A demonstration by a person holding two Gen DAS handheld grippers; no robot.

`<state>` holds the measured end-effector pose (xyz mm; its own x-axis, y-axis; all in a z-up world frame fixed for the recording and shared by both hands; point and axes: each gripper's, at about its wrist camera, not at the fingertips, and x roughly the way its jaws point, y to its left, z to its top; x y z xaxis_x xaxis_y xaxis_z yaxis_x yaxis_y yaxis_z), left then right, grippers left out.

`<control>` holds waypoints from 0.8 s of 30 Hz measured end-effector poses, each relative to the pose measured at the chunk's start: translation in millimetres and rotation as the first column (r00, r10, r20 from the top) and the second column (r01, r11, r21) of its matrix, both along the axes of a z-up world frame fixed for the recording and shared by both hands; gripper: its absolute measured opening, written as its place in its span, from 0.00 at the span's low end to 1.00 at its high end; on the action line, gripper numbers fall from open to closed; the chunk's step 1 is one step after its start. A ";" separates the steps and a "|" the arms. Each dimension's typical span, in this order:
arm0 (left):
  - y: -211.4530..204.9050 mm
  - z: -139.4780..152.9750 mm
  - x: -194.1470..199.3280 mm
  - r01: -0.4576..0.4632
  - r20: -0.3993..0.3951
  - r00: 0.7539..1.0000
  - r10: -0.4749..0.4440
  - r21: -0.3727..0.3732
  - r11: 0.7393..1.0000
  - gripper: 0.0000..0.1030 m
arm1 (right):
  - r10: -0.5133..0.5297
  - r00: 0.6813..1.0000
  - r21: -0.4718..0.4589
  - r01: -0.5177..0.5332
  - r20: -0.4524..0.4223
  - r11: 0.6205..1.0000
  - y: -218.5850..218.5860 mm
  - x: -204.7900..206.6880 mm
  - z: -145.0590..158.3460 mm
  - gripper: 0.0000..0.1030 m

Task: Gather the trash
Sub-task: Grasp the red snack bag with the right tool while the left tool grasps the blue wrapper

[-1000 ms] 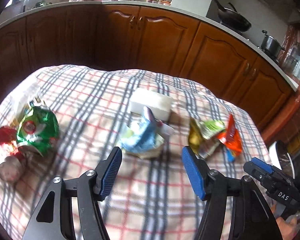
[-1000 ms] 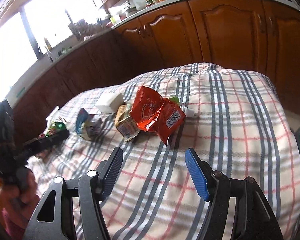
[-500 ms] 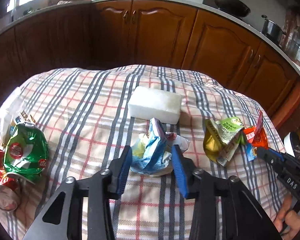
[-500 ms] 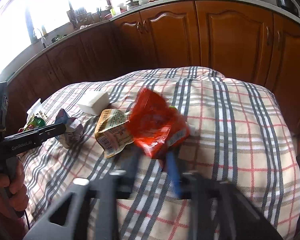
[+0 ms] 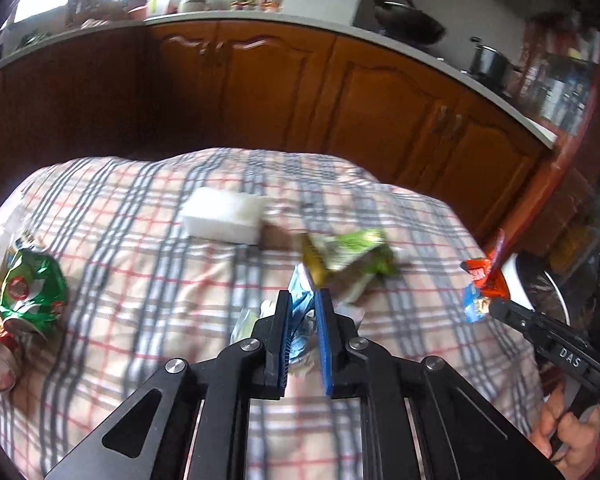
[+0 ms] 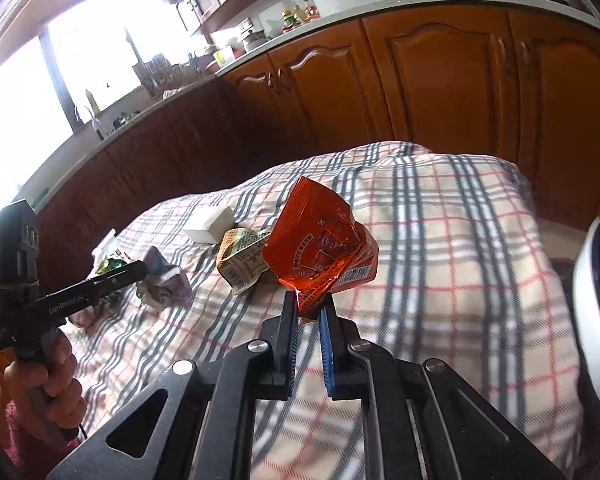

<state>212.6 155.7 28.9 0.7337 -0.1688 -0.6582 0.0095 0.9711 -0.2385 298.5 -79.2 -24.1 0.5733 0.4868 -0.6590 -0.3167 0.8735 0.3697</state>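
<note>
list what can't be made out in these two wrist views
- Left wrist view: green-and-yellow wrapper is motion-blurred, print unreadable.
- Left wrist view: blue wrapper mostly hidden between the left hand-held gripper fingers.
- Right wrist view: white-rimmed container is cut off by the right edge, contents unseen.

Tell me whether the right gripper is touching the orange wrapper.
Touching. The right wrist view shows the right gripper pinching the orange wrapper's bottom edge between its blue pads.

Left claw [image 5: 303, 300] pinches blue wrapper [image 5: 300, 294].
</note>
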 end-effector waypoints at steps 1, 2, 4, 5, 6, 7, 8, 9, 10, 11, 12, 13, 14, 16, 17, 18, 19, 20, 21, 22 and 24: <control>-7.2 2.5 -2.0 0.021 0.007 1.000 -0.021 -0.002 1.000 0.00 | -0.011 1.000 0.003 0.011 0.005 1.000 -7.4 -5.0 3.0 0.10; -13.4 5.2 -4.9 0.038 0.014 0.999 -0.038 -0.006 0.999 0.00 | -0.020 1.000 0.005 0.020 0.008 1.000 -12.9 -7.8 5.1 0.09; -26.0 9.5 -7.6 0.075 0.029 0.997 -0.075 -0.003 0.997 0.00 | -0.036 0.999 0.014 0.035 0.011 0.999 -23.2 -13.0 9.7 0.09; -32.3 11.2 -8.6 0.088 0.032 0.996 -0.088 0.009 0.996 0.00 | -0.044 0.999 0.017 0.044 0.014 0.999 -28.0 -15.7 12.3 0.09; -34.9 12.0 -9.1 0.092 0.033 0.995 -0.093 0.013 0.996 0.00 | -0.052 0.998 0.018 0.051 0.018 0.999 -33.2 -18.7 14.5 0.09; -37.3 13.1 -10.5 0.107 0.035 0.994 -0.107 0.008 0.994 0.00 | -0.062 0.998 0.019 0.061 0.023 0.998 -39.1 -22.3 16.7 0.09; -36.1 13.8 -11.0 0.113 0.036 0.993 -0.113 -0.002 0.994 0.00 | -0.069 0.997 0.023 0.068 0.023 0.997 -45.0 -25.3 18.4 0.09; -35.9 13.0 -10.3 0.114 0.033 0.993 -0.114 -0.002 0.994 0.00 | -0.078 0.997 0.025 0.077 0.026 0.997 -50.1 -27.8 19.8 0.09; -34.9 11.6 -11.6 0.114 0.023 0.993 -0.114 0.008 0.993 0.03 | -0.086 0.996 0.025 0.085 0.029 0.996 -54.2 -30.8 21.3 0.09; -34.0 9.7 -11.6 0.114 0.013 0.993 -0.114 0.012 0.993 0.10 | -0.089 0.995 0.025 0.088 0.032 0.996 -56.4 -32.1 22.1 0.09; -32.9 6.2 -12.3 0.110 -0.002 0.994 -0.110 0.014 0.994 0.17 | -0.093 0.995 0.025 0.092 0.034 0.995 -58.7 -35.4 22.3 0.09; -31.2 2.1 -13.9 0.104 -0.013 0.995 -0.104 0.019 0.994 0.36 | -0.096 0.995 0.029 0.095 0.032 0.995 -61.7 -37.6 22.2 0.09; -32.3 -1.1 -13.1 0.095 -0.021 0.995 -0.094 0.028 0.995 0.52 | -0.100 0.995 0.035 0.099 0.029 0.995 -64.5 -40.0 20.7 0.09; -34.8 -7.8 -14.4 0.073 -0.035 0.997 -0.071 0.059 0.996 0.57 | -0.106 0.994 0.042 0.105 0.023 0.994 -69.5 -44.0 18.1 0.10; -37.1 -12.0 -12.9 0.067 -0.051 0.997 -0.064 0.075 0.995 0.56 | -0.107 0.994 0.045 0.106 0.019 0.993 -71.1 -45.6 16.5 0.10; -37.7 -17.1 -10.8 0.062 -0.063 0.996 -0.057 0.087 0.994 0.55 | -0.108 0.994 0.047 0.107 0.015 0.993 -71.9 -46.4 14.9 0.10; -38.7 -22.0 -8.3 0.058 -0.074 0.996 -0.051 0.099 0.993 0.52 | -0.111 0.994 0.048 0.111 0.009 0.993 -72.4 -46.9 12.1 0.10; -40.4 -24.7 -5.8 0.058 -0.083 0.995 -0.049 0.106 0.993 0.33 | -0.111 0.994 0.049 0.110 0.005 0.993 -74.4 -47.2 10.1 0.10; -40.7 -31.1 -1.6 0.063 -0.105 0.993 -0.051 0.108 0.992 0.18 | -0.110 0.994 0.052 0.110 -0.002 0.993 -74.3 -47.1 7.6 0.10; -41.2 -33.9 0.5 0.067 -0.117 0.992 -0.056 0.098 0.993 0.17 | -0.109 0.994 0.054 0.110 -0.007 0.992 -74.4 -47.2 6.2 0.10; -46.4 -32.6 1.1 0.063 -0.100 0.994 -0.052 0.112 0.992 0.15 | -0.109 0.994 0.057 0.109 -0.009 0.992 -75.3 -48.5 5.5 0.10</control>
